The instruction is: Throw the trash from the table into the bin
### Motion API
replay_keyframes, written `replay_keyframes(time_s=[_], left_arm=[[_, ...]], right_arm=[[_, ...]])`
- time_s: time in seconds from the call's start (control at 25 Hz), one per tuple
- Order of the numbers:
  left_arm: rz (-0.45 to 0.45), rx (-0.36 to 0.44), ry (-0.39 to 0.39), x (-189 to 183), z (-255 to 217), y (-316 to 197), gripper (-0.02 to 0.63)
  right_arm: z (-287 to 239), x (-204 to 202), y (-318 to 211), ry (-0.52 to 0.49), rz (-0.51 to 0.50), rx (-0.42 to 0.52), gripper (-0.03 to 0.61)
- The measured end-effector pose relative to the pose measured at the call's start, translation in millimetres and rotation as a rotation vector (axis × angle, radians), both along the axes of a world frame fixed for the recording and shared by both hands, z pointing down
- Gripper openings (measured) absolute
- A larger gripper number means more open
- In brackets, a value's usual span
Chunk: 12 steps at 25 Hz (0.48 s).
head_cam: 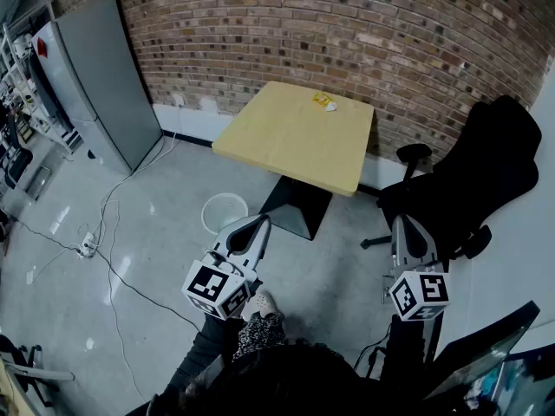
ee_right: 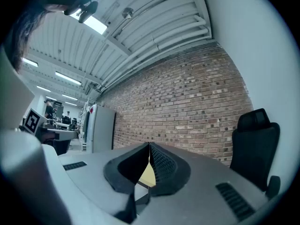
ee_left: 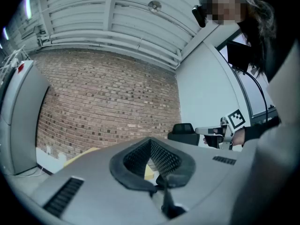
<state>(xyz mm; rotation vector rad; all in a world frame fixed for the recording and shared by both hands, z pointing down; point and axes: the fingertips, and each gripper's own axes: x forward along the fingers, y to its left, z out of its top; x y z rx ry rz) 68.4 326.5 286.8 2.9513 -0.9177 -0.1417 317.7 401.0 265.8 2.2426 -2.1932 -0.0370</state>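
Note:
A yellow and white piece of trash [head_cam: 325,102] lies near the far edge of the yellow square table [head_cam: 286,141]. A round white bin [head_cam: 225,212] stands on the floor by the table's black foot, at its near left. My left gripper [head_cam: 262,221] is held level just right of the bin, short of the table, jaws together and empty. My right gripper [head_cam: 401,222] hangs level beside the table's near right corner, also shut and empty. In the left gripper view the left gripper [ee_left: 150,140] has its tips meeting; in the right gripper view the right gripper [ee_right: 149,146] shows the same.
A black office chair [head_cam: 486,176] stands right of the table, close to my right gripper. A tall grey cabinet [head_cam: 95,85] is against the brick wall [head_cam: 347,24] at left. Cables and a power strip [head_cam: 87,248] lie on the floor at left. A monitor [head_cam: 486,362] is at bottom right.

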Motion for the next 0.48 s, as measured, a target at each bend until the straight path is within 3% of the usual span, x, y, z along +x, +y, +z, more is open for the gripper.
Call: replay_keyframes(time_s=[0.48], left_arm=[[-0.011,-0.036,0.001,16.0,25.7,-95.6,0.007]], right_arm=[[30.0,6.9,-101.1,-0.012,-0.053,-0.045,0.011]])
